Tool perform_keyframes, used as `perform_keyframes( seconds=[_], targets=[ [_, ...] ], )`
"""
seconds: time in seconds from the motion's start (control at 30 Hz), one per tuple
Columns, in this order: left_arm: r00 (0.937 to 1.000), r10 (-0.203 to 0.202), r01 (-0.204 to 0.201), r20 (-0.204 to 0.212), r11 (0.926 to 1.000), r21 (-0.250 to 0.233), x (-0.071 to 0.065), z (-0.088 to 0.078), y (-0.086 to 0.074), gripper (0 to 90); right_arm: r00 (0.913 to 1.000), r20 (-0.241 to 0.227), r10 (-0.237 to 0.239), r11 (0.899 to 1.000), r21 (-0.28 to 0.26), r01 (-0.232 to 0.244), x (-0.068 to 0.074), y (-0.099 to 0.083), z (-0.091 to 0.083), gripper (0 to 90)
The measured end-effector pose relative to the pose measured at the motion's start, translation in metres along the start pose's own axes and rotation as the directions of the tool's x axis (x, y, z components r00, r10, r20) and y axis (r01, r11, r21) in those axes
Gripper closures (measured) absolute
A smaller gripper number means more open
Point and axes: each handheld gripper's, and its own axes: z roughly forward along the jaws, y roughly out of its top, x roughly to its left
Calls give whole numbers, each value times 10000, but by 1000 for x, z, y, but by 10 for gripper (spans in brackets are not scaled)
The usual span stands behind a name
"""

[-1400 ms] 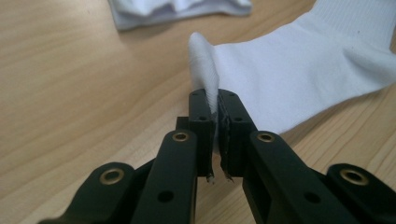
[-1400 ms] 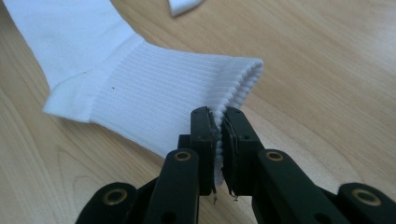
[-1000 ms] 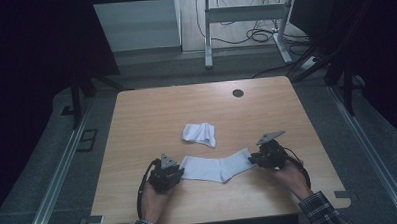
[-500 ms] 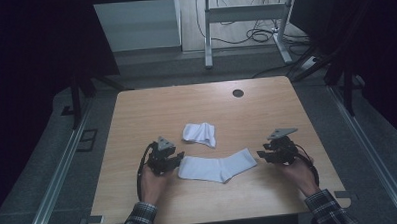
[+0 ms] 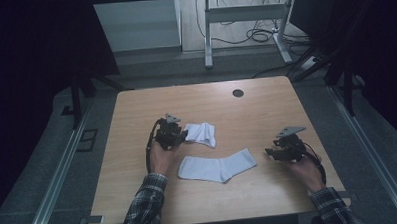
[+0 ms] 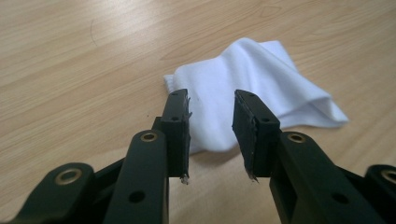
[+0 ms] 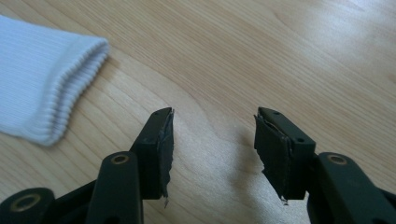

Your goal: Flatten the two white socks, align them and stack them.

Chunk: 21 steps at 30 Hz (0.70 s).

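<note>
While high view blurs it, sock cuff (image 7: 70, 88) shows ribbing.

Right gripper (image 7: 212, 140): jaws seen parted, having just been opening; nothing between them, bare wood beneath.
White sock (image 7: 39, 77): ribbed cuff seen at ten o'clock, apart from the jaws.
Table (image 7: 261, 51): light wood grain.
</note>
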Motion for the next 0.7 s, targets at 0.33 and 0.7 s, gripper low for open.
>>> perform_keyframes(
  seconds=[0.33, 0.7],
  targets=[
    [9982, -559, 570, -193, 9966, 587, 6, 31, -5, 673, 9983, -446, 368, 9991, -193, -377, -8, -5, 4, 360],
    [9948, -727, 736, 717, 9972, -96, -11, 14, 23, 854, 9983, -546, 208, 9989, -408, -231, -7, -7, 6, 289]
  ],
)
